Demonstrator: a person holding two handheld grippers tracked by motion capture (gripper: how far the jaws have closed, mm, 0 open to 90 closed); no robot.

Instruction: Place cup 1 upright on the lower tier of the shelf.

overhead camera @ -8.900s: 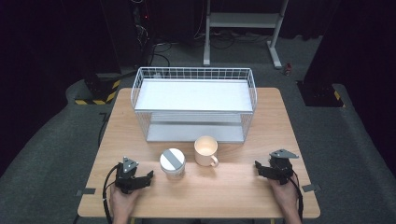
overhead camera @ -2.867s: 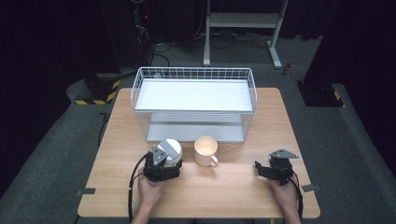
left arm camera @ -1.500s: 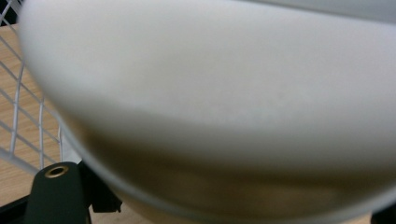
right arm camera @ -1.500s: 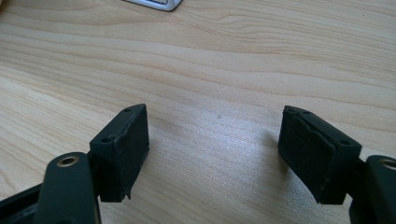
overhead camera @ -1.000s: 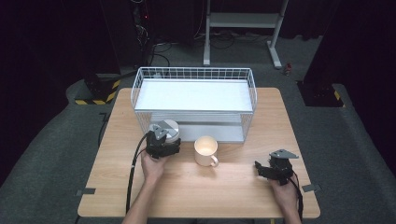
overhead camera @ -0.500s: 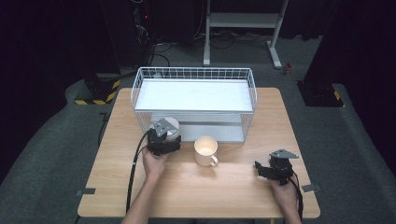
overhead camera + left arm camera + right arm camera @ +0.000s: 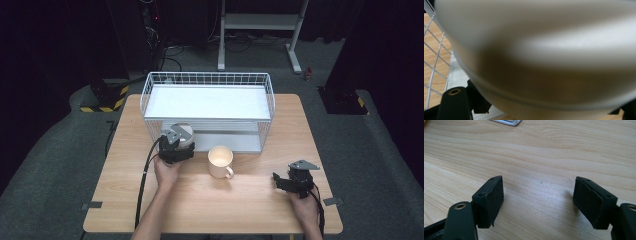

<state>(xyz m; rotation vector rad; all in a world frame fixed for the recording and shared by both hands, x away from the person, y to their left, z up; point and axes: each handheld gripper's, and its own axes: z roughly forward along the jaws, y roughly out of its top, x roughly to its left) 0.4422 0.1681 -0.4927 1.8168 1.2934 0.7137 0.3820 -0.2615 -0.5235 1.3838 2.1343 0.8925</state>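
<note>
A round grey tin (image 7: 183, 132) with a pale lid is between the jaws of my left gripper (image 7: 178, 142), which is shut on it at the front left corner of the white wire rack (image 7: 210, 76), by the rack's lower level. In the left gripper view the tin (image 7: 544, 50) looms blurred and very close, with the rack's mesh (image 7: 434, 62) to its left. A cream mug (image 7: 220, 160) stands on the table just right of that hand. My right gripper (image 7: 286, 182) rests near the table's front right, open, with bare wood between its pads (image 7: 491, 200).
The wooden table (image 7: 240, 210) carries the two-level wire rack across its back half. A cable (image 7: 142, 185) trails from the left gripper toward the front edge. Dark floor and a metal stand (image 7: 260, 25) lie beyond the table.
The tin has left its place beside the mug: my left gripper closed on it and carried it back to the rack's front left corner. Over the last second it only crept closer. The right gripper stayed put.
</note>
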